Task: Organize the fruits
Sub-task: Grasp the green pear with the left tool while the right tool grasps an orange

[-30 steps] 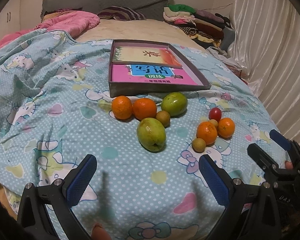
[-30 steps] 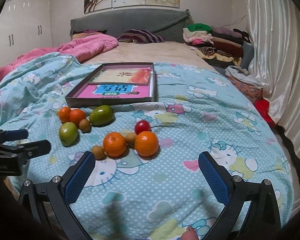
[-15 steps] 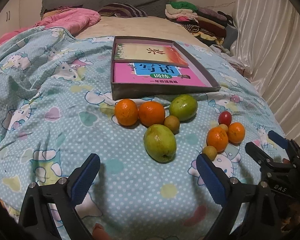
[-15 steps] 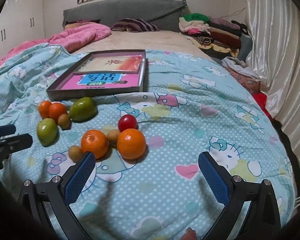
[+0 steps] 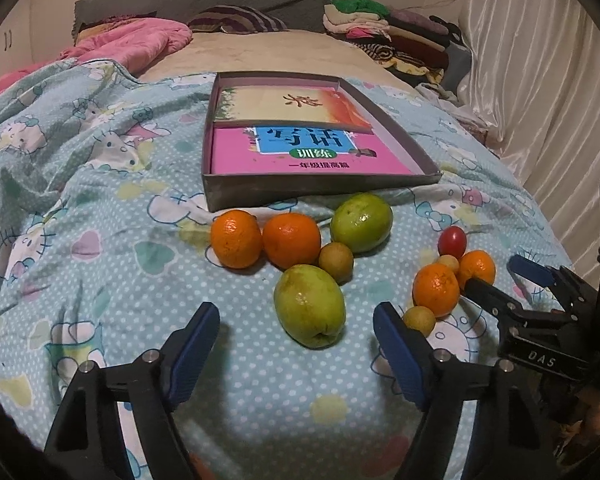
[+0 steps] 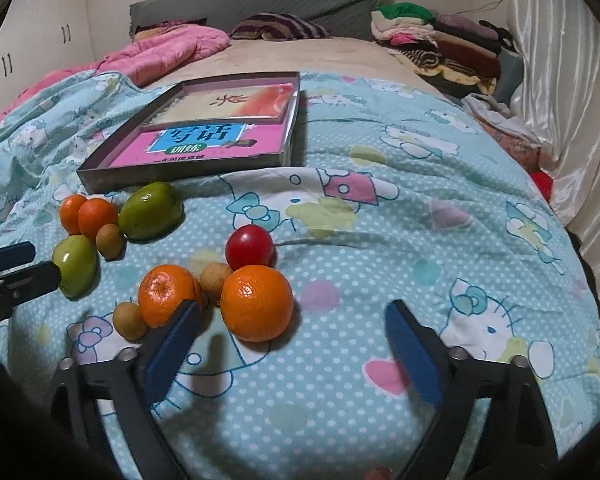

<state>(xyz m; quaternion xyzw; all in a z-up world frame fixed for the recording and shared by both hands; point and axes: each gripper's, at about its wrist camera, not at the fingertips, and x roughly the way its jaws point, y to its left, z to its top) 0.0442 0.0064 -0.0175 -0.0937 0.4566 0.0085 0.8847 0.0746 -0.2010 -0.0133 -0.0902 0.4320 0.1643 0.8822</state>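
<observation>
Fruit lies in two clusters on a blue patterned bedspread. My left gripper (image 5: 296, 332) is open, its jaws either side of a green fruit (image 5: 309, 306). Behind it lie two oranges (image 5: 236, 238), a second green fruit (image 5: 361, 222) and a small brown fruit (image 5: 335, 261). My right gripper (image 6: 292, 336) is open just short of an orange (image 6: 257, 303). Beside that lie another orange (image 6: 166, 294), a red fruit (image 6: 249, 246) and small brown fruits (image 6: 216, 276). The right gripper also shows at the right of the left wrist view (image 5: 500, 280).
A shallow grey box (image 5: 316, 190) holding two books sits on the bed behind the fruit. A pink quilt (image 5: 132, 40) and a pile of folded clothes (image 5: 384, 32) lie at the bed's head. White curtains (image 5: 540, 80) hang along the right side.
Both grippers have moved forward and down toward the fruit. The left one now straddles the near green fruit; the right one has closed in on the near orange. No fruit has moved.
</observation>
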